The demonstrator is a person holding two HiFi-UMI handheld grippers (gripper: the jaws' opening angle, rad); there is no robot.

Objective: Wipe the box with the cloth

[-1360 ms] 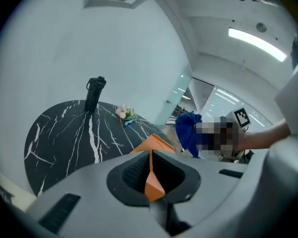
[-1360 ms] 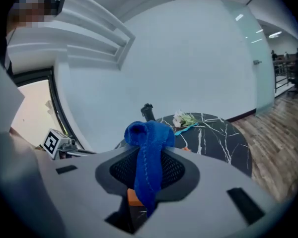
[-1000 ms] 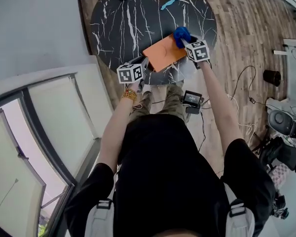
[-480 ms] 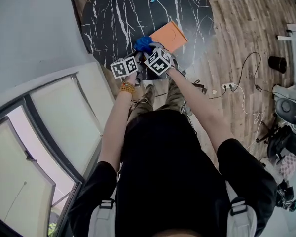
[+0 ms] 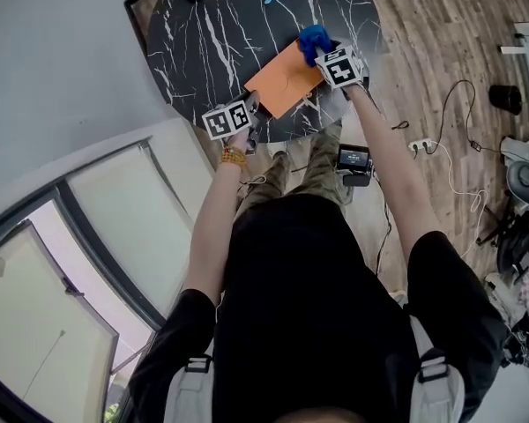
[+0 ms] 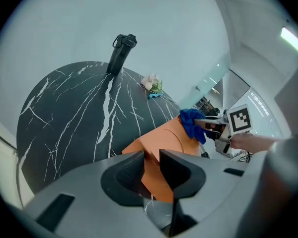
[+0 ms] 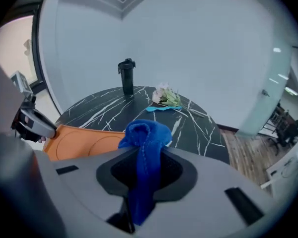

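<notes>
An orange flat box (image 5: 280, 84) lies aslant near the front edge of the round black marble table (image 5: 207, 33). My left gripper (image 5: 250, 110) has the box's near corner (image 6: 161, 143) between its jaws (image 6: 150, 163); the pads still touch it while the jaws are opening. My right gripper (image 5: 324, 55) holds a blue cloth (image 5: 314, 39) over the box's far right end. The cloth (image 7: 145, 133) bunches up out of that gripper (image 7: 148, 155); its jaws are opening slightly but still pinch it. Beyond it the box (image 7: 84, 143) shows, with the left gripper (image 7: 32, 120) at its other end.
A black bottle (image 6: 120, 53) stands at the table's far edge, and flowers (image 7: 166, 95) lie at the back beside a light blue strip. Cables and a power strip (image 5: 423, 144) run over the wooden floor to the right; a small device (image 5: 351, 159) lies by my feet.
The right gripper swept the cloth along the box to beside the left gripper, then back to the far right end. The left gripper stayed at the near corner.
</notes>
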